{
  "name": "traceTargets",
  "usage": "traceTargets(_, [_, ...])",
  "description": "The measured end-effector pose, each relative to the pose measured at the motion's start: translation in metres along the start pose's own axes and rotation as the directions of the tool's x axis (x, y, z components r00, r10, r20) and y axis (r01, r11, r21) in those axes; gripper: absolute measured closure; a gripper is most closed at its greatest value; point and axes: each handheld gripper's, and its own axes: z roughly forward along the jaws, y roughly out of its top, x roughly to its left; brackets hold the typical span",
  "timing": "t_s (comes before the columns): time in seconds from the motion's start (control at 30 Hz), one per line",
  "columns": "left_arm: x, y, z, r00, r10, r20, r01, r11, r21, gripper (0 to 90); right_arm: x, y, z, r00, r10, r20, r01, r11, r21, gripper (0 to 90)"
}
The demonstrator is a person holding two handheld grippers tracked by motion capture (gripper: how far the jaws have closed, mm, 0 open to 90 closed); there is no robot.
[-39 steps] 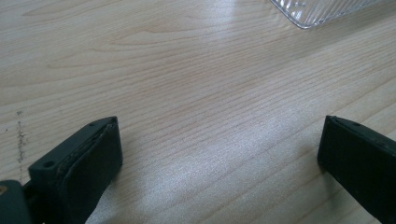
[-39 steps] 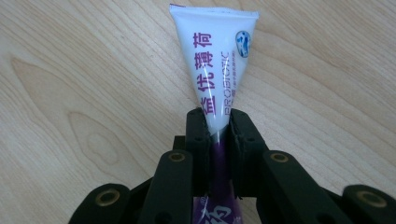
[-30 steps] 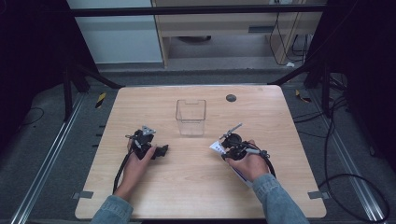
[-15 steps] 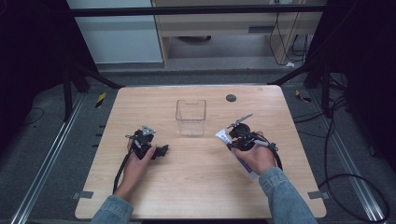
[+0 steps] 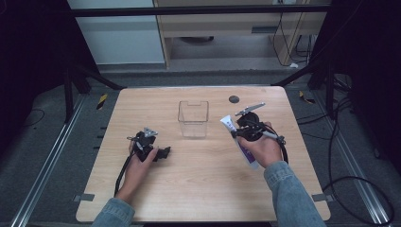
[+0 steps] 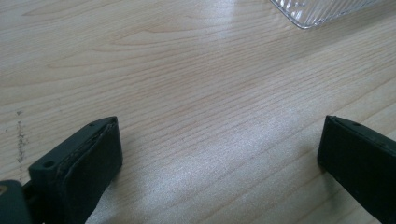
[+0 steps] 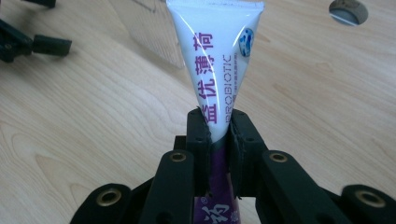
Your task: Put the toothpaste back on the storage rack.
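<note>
White and purple plastic, a toothpaste tube [image 7: 215,70] stands clamped in the right tongs [image 7: 218,123], pinched across its middle with the flat crimped end leading and the purple part trailing back under the hand; in the high view the tube [image 5: 228,124] hangs above the bench to the right of the clear plastic container [image 5: 193,118], apart from it. The left tongs [image 6: 219,154] rest low over the wood with their jaws wide apart and nothing between them, a corner of the ribbed container [image 6: 322,11] showing ahead. My guess is that the tube is meant for the container, and the risk lies in the grip: a soft, glossy tube held at one narrow band may swivel or slip between the pads, and its wide crimp could catch the container's rim and tip or push that light box, since nothing steadies it. The bench [image 5: 189,189] is pale wood-grain laminate with a small dark round hole [image 5: 233,99] near its far edge. Around it are a dark floor, metal rails, trailing cables, and a cabinet beyond.
</note>
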Motion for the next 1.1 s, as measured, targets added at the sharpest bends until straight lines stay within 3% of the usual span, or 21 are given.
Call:
traceTargets(0.4, [0.000, 0.000, 0.000, 1.0000, 0.001, 0.000, -0.001, 1.0000, 0.000, 0.0, 0.000, 0.015, -0.008, 0.9995, 0.030, 0.012, -0.028, 0.990, -0.137, 80.1])
traceTargets(0.73, [0.000, 0.000, 0.000, 1.0000, 0.001, 0.000, -0.001, 1.0000, 0.000, 0.0, 0.002, 0.026, -0.004, 0.9989, 0.047, -0.003, -0.047, 0.980, -0.191, 80.1])
traceTargets(1.1, [0.000, 0.000, 0.000, 1.0000, 0.000, 0.000, 0.000, 1.0000, 0.000, 0.0, 0.005, 0.054, -0.008, 0.9988, 0.048, 0.012, -0.043, 0.959, -0.280, 80.1])
